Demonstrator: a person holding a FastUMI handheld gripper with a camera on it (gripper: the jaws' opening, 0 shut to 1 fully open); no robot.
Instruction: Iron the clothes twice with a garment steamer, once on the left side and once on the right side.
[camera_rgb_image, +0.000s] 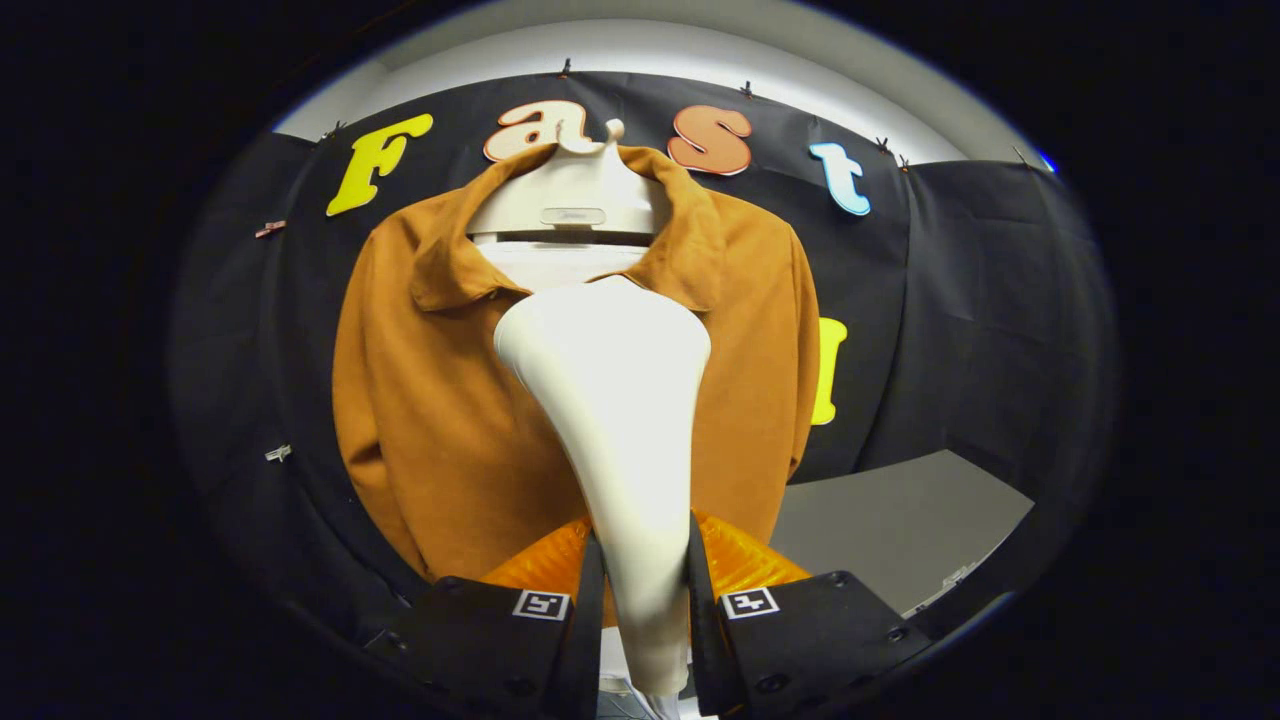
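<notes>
Gripper (645, 590) clamped on 1 garment steamer (610, 400), both my fingers pressing its handle. Steamer head up front of 1 brown shirt (440, 420) on 1 white hanger (570, 190), centre chest.

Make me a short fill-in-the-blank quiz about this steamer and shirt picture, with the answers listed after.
1. The gripper has its jaws closed on the handle of the white ____.
2. The brown shirt hangs on a white ____.
3. The steamer's head is held up in front of the shirt, just below its ____.
4. The grey table lies to the ____ of the shirt.

Answers: steamer; hanger; collar; right
</notes>
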